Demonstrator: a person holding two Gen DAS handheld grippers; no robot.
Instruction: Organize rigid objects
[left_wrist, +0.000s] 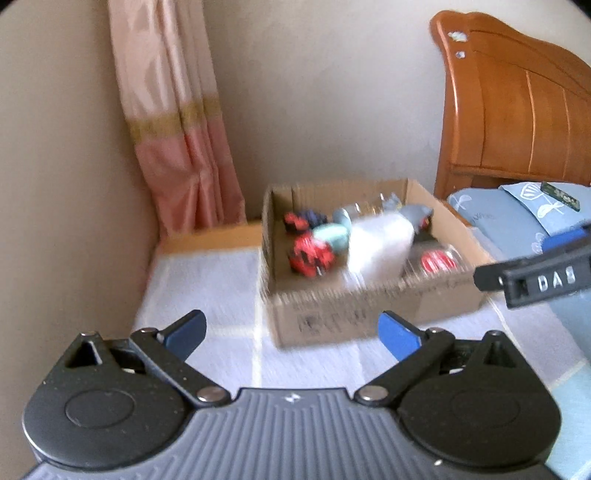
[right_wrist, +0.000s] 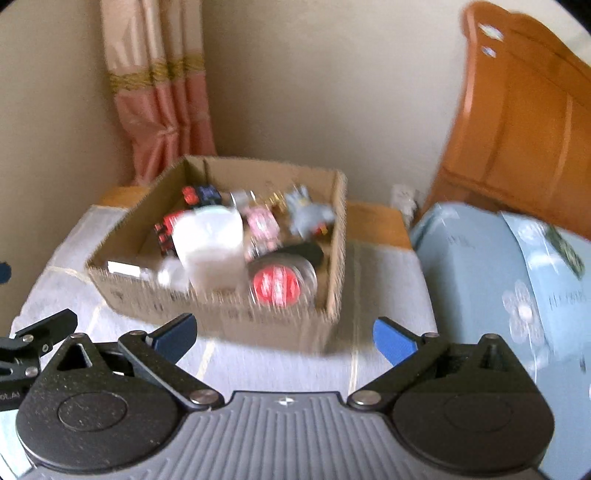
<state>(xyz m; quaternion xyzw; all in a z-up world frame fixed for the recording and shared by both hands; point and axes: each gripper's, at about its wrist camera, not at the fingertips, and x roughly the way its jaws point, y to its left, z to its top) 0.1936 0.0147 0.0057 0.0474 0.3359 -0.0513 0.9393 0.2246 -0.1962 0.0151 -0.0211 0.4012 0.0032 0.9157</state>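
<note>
Left wrist view: the left gripper (left_wrist: 291, 334) has its blue fingers (left_wrist: 186, 330) spread wide with nothing between them. Ahead of the fingers, the cardboard box (left_wrist: 332, 317) sits on the cloth-covered counter (left_wrist: 207, 291). Its contents are motion-blurred: red-and-black toys (left_wrist: 308, 253), a white container (left_wrist: 380, 240). The right edge cuts off another gripper.

Right wrist view: the right gripper (right_wrist: 284, 338) is likewise released and empty. The box (right_wrist: 258, 317) lies just beyond the fingers; a red-lidded jar (right_wrist: 277, 284) is barely legible.
</note>
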